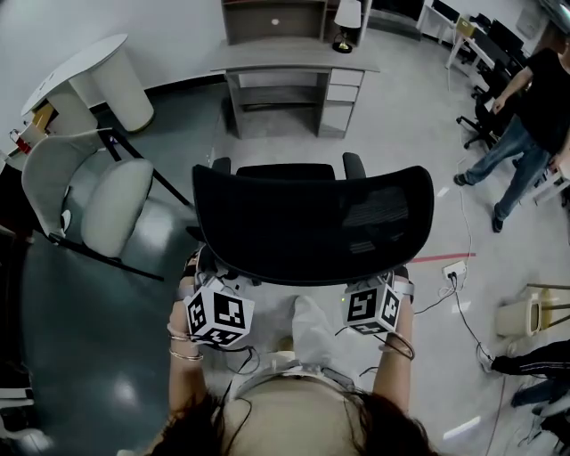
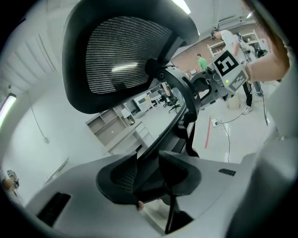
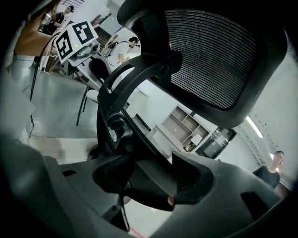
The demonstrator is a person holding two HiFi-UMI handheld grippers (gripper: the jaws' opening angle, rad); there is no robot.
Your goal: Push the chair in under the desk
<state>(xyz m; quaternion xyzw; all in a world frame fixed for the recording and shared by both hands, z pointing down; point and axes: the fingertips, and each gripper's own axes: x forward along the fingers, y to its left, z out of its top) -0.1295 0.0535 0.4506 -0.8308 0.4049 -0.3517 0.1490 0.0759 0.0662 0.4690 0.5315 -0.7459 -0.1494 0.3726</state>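
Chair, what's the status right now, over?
Both clamped on chair frame: left gripper, right gripper. Chair faces desk, not yet under it. White chair off left, beside the path.

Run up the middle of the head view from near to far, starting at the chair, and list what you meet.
black mesh office chair → strip of bare floor → grey desk with drawers → open shelf unit behind it
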